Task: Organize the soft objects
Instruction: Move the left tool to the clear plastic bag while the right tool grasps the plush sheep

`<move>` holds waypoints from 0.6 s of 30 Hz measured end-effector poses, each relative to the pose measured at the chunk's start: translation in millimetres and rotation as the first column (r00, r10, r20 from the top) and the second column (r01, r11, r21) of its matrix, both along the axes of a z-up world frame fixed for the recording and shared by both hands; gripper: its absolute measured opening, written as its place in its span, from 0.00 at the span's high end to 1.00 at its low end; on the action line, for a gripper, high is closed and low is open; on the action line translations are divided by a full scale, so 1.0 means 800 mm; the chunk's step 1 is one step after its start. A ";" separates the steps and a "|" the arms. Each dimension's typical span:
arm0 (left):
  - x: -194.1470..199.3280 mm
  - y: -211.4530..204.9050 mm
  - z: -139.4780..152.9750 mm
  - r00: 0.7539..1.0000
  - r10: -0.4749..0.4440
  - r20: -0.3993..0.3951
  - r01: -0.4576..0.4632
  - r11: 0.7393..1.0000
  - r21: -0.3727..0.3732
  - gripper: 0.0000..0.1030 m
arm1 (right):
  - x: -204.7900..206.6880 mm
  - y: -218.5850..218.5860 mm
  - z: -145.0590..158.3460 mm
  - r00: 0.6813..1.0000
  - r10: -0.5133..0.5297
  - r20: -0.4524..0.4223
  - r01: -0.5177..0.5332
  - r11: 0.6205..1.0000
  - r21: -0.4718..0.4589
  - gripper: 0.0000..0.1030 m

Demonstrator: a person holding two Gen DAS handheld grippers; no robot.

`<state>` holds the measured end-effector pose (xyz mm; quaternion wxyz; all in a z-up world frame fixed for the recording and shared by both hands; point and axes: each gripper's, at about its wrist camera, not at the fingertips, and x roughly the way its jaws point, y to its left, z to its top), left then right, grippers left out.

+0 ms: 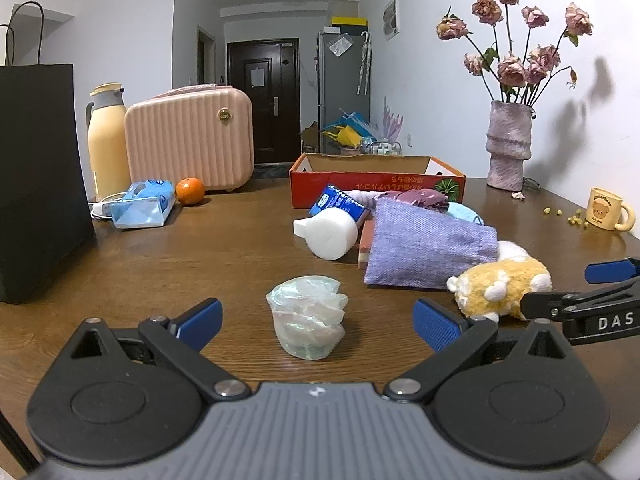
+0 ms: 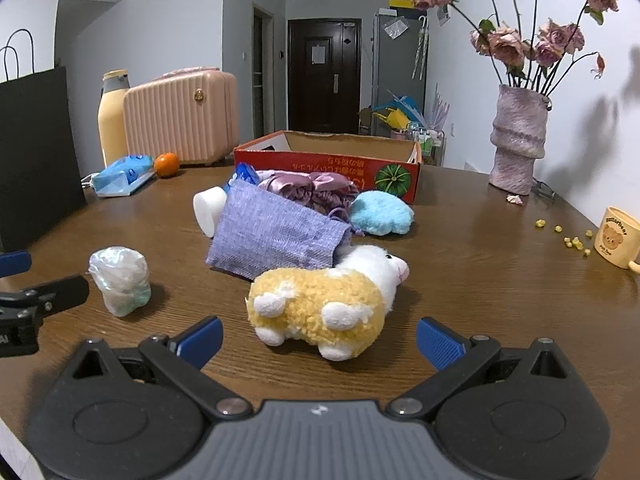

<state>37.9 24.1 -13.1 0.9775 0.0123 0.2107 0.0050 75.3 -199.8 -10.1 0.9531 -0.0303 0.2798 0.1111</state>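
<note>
A crumpled clear plastic bag point(image 1: 307, 322) stands on the wooden table just ahead of my open left gripper point(image 1: 318, 324), between its blue pads without touching them. A yellow and white plush sheep point(image 2: 324, 300) lies on its side in front of my open right gripper point(image 2: 320, 340). Behind the sheep lie a purple fabric pouch point(image 2: 276, 236), a shiny mauve cloth point(image 2: 316, 190), a light blue fluffy pad point(image 2: 382, 212) and a white foam roll point(image 2: 208, 208). An open red cardboard box point(image 2: 328, 166) stands behind them. My right gripper also shows at the left wrist view's right edge point(image 1: 568, 292), beside the sheep point(image 1: 500, 288).
A black paper bag point(image 1: 36, 180) stands at the left. A pink case point(image 1: 188, 140), a yellow thermos point(image 1: 106, 140), a tissue pack point(image 1: 140, 204) and an orange point(image 1: 190, 191) sit at the back left. A vase of dried roses point(image 2: 518, 140) and a yellow mug point(image 2: 616, 236) are at the right.
</note>
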 end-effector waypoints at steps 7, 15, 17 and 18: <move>0.012 0.004 -0.005 1.000 0.014 -0.021 -0.014 1.000 -0.002 0.00 | 0.026 0.014 -0.012 1.000 0.009 -0.021 -0.009 1.000 -0.012 0.00; 0.022 0.010 -0.010 0.999 0.034 -0.034 -0.034 0.999 -0.004 0.00 | 0.055 0.030 -0.023 0.999 0.012 -0.043 -0.013 1.000 -0.024 0.00; 0.024 0.011 -0.011 0.999 0.038 -0.038 -0.039 0.999 -0.004 0.00 | 0.062 0.033 -0.024 0.999 0.004 -0.046 -0.006 1.000 -0.028 0.00; 0.025 0.011 -0.012 0.998 0.040 -0.040 -0.041 0.999 -0.003 0.00 | 0.065 0.034 -0.025 0.999 0.000 -0.047 -0.002 1.000 -0.030 0.00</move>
